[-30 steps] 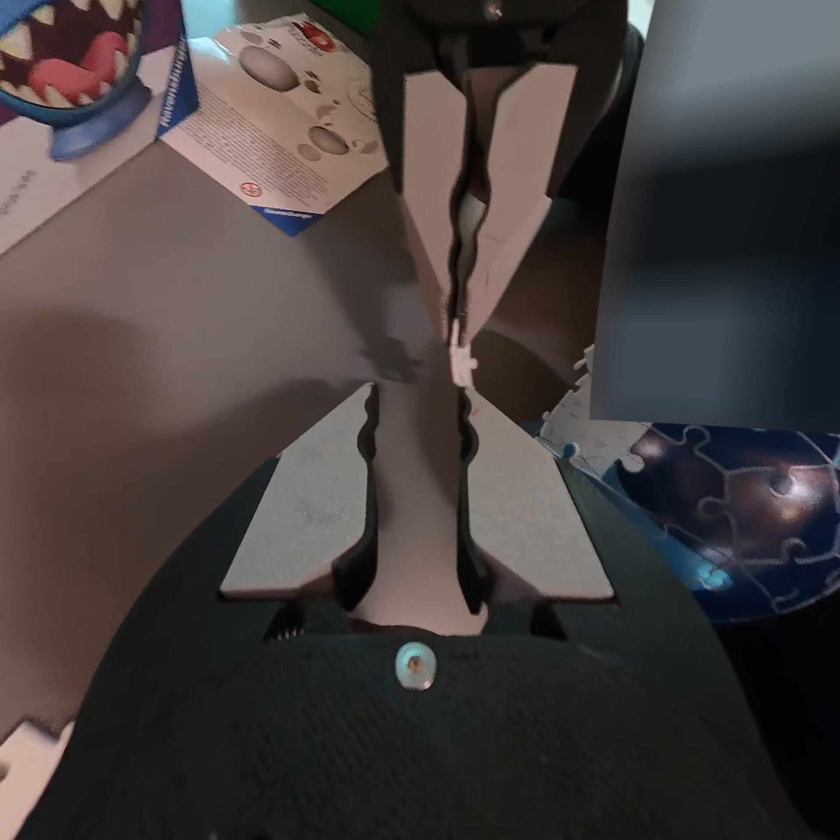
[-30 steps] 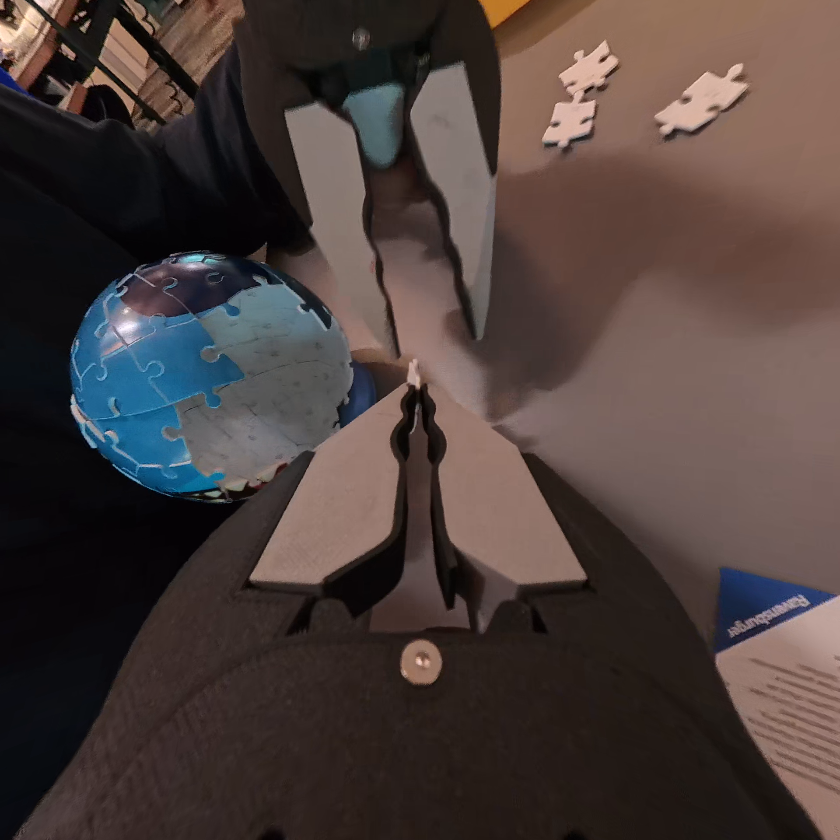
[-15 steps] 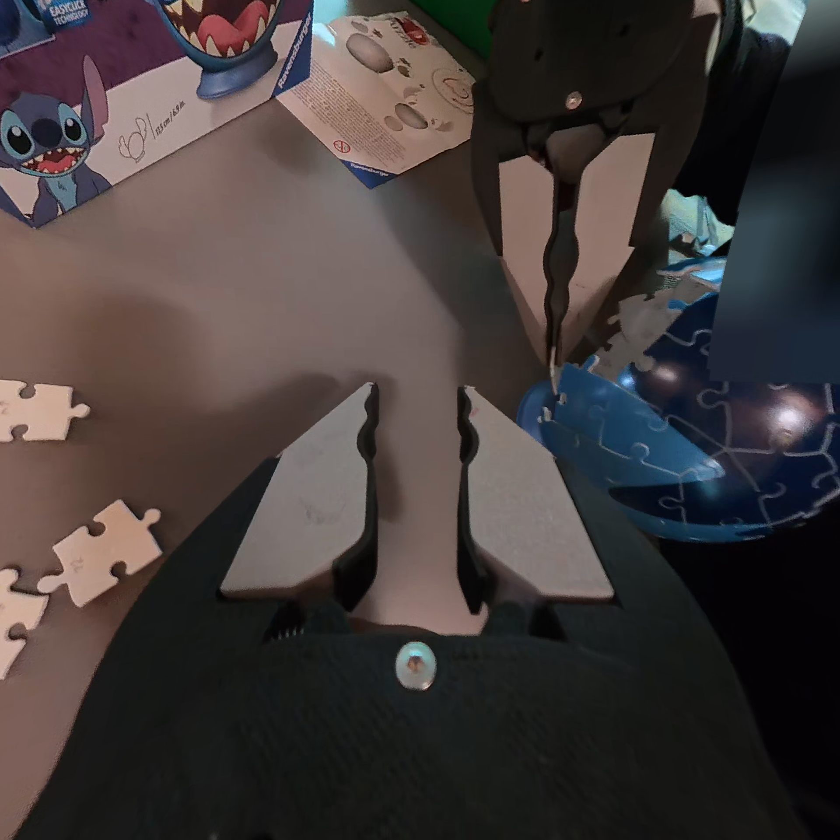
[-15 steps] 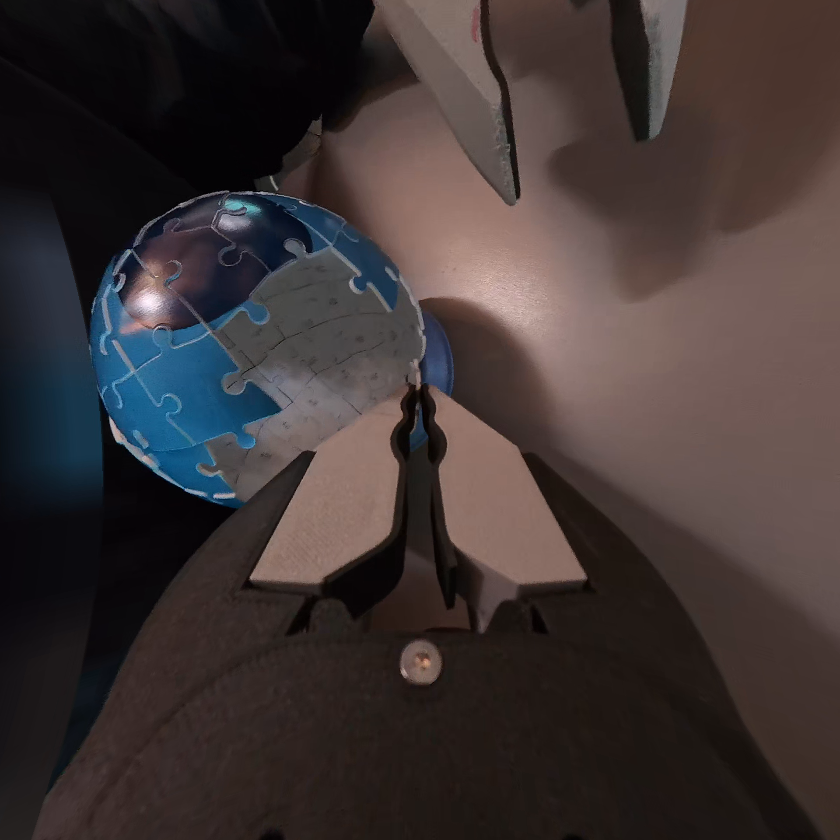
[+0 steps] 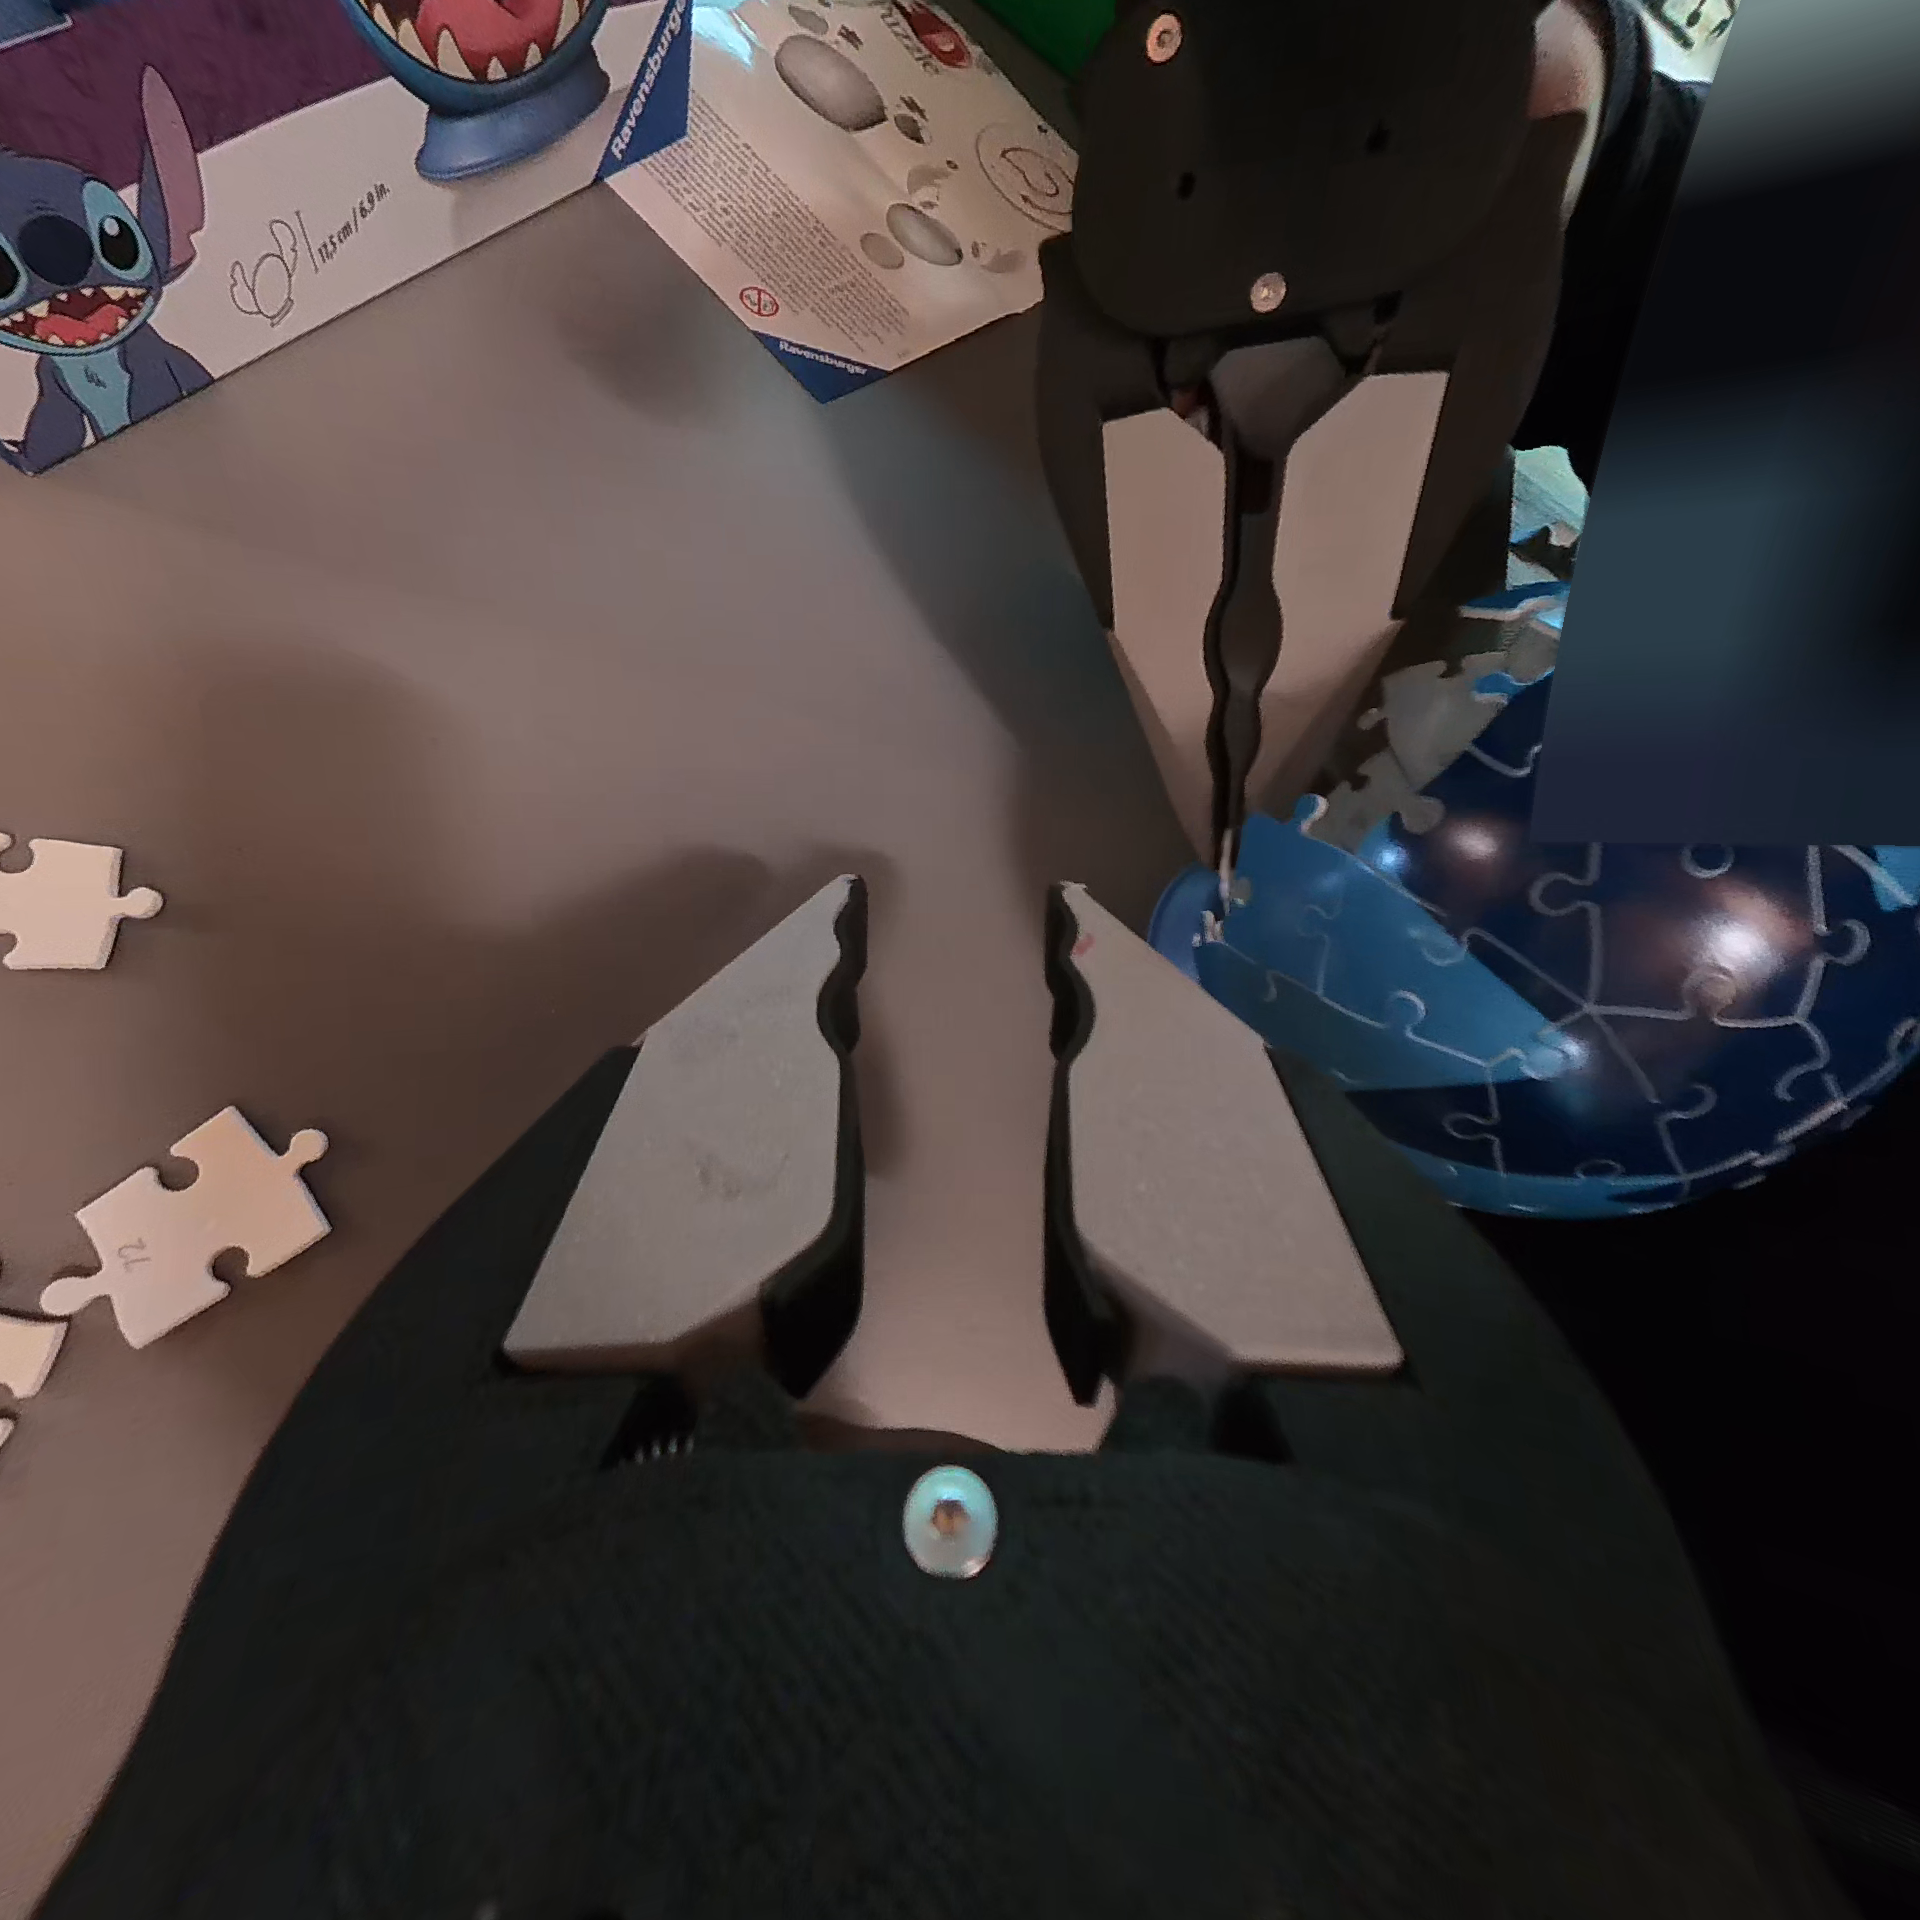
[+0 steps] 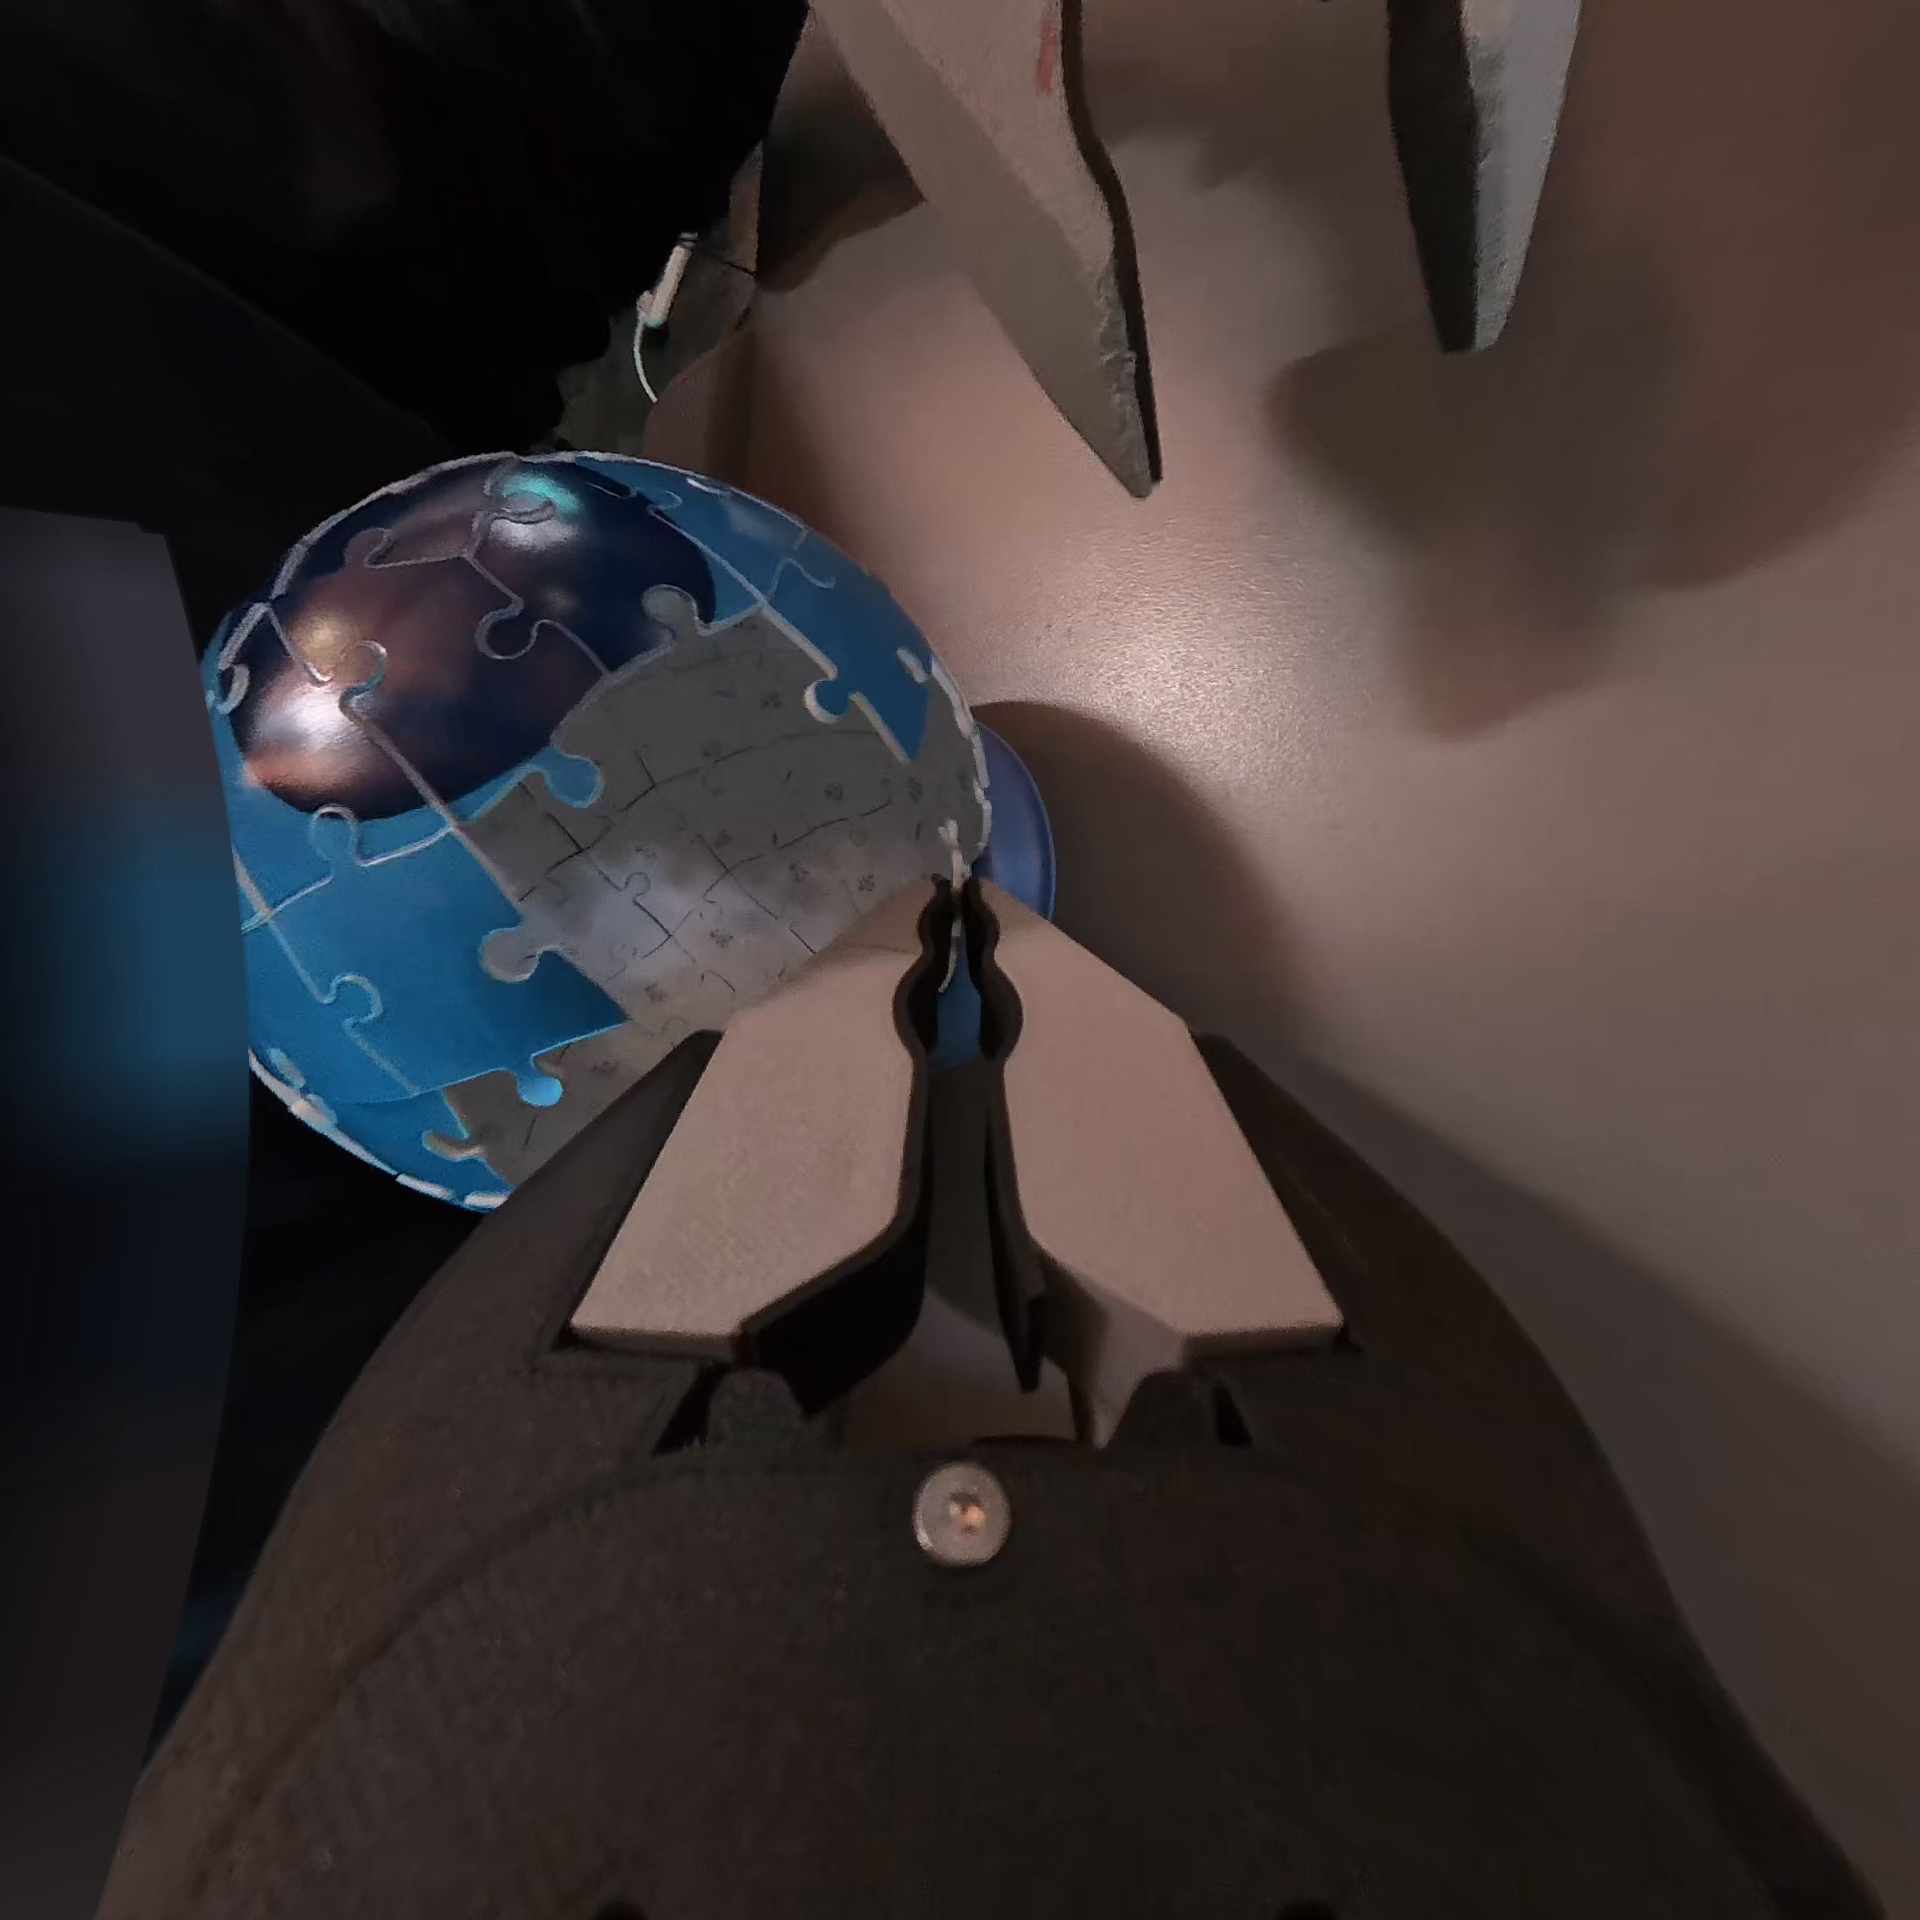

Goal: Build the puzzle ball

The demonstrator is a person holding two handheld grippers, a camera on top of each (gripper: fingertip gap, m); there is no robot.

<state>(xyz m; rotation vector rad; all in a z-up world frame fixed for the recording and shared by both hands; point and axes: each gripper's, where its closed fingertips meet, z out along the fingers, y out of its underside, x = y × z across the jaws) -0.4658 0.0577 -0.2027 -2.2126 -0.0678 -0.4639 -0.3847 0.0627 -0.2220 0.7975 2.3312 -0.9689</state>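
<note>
**Piece held at the edge of the puzzle ball**

The puzzle ball (image 6: pixel 582 831) sits left of centre in the right wrist view, a glossy sphere of interlocked curved pieces: bright blue, a dark shiny patch, and a matte grey area of piece backs. Behind it, a blue rounded base (image 6: pixel 1023 831) shows only as a sliver. The right gripper (image 6: pixel 956 894) has its fingers pressed together on a thin white puzzle piece (image 6: pixel 951 847), seen edge-on, its tip touching the ball's grey rim. In the left wrist view that same gripper (image 5: pixel 1226 842) comes down from the upper right to the ball's (image 5: pixel 1621 1039) upper left edge; a blurred patch cuts off the ball's top.

The left gripper (image 5: pixel 954 904) stands with fingers apart and nothing between them, just left of the ball, over the smooth grey-brown table (image 5: pixel 520 675). Loose white pieces (image 5: pixel 203 1221) lie at the left edge, partly cropped. A puzzle box (image 5: pixel 260 187) and a leaflet (image 5: pixel 852 208) fill the upper left.
</note>
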